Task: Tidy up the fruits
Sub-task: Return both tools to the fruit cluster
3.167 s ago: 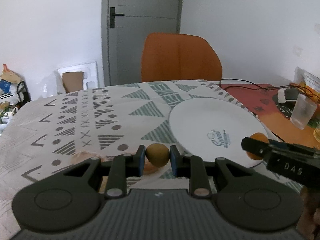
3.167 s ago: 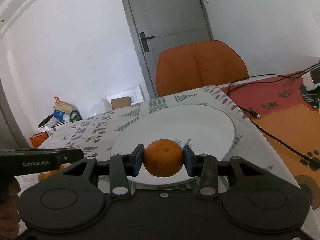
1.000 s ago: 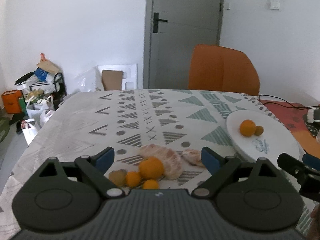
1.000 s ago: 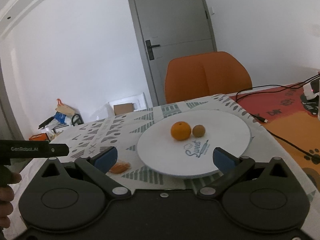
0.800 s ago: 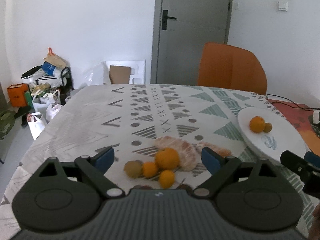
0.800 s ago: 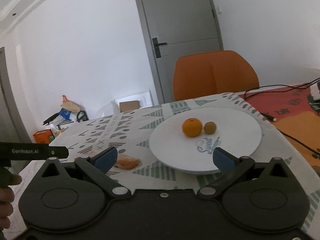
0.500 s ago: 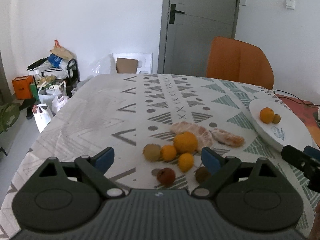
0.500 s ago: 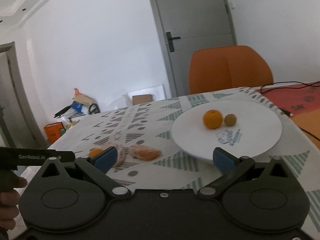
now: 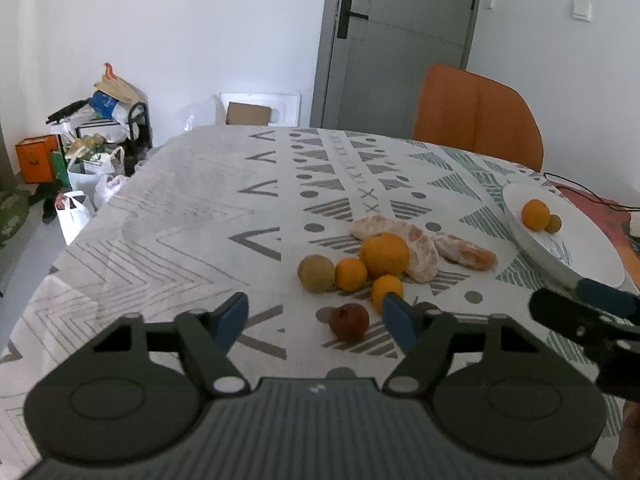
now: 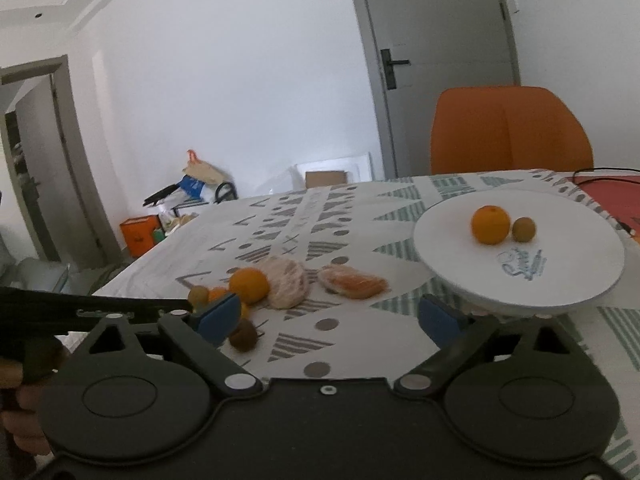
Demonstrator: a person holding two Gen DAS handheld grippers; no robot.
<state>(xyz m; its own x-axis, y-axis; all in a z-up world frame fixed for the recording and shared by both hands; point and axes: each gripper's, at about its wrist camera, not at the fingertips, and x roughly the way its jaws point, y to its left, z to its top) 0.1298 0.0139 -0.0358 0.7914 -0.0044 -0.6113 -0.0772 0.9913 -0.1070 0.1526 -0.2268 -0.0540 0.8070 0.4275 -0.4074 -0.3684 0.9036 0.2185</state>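
A white plate [image 9: 580, 256] at the right holds an orange [image 9: 535, 214] and a small brown fruit [image 9: 553, 224]. Mid-table lies a loose pile: a big orange [image 9: 385, 254], two small oranges, a greenish-brown fruit [image 9: 316, 273], peeled citrus pieces [image 9: 466, 254] and a dark red fruit [image 9: 349, 321]. My left gripper [image 9: 314, 316] hovers just short of the pile with its jaws closing; the dark red fruit sits between them, untouched. My right gripper [image 10: 328, 316] is closing too, with bare cloth between its jaws and a brown fruit [image 10: 243, 335] beside its left finger [image 10: 218, 316].
An orange chair [image 9: 476, 116] stands behind the table, before a grey door. A black cable [image 9: 580, 192] runs over the red mat beyond the plate. Bags and boxes [image 9: 88, 148] crowd the floor at the left. The table's left edge drops off near the left gripper.
Both grippers let go of their fruit on the plate, drew back and swung left toward the pile. Their jaws, wide a second ago, have since narrowed.
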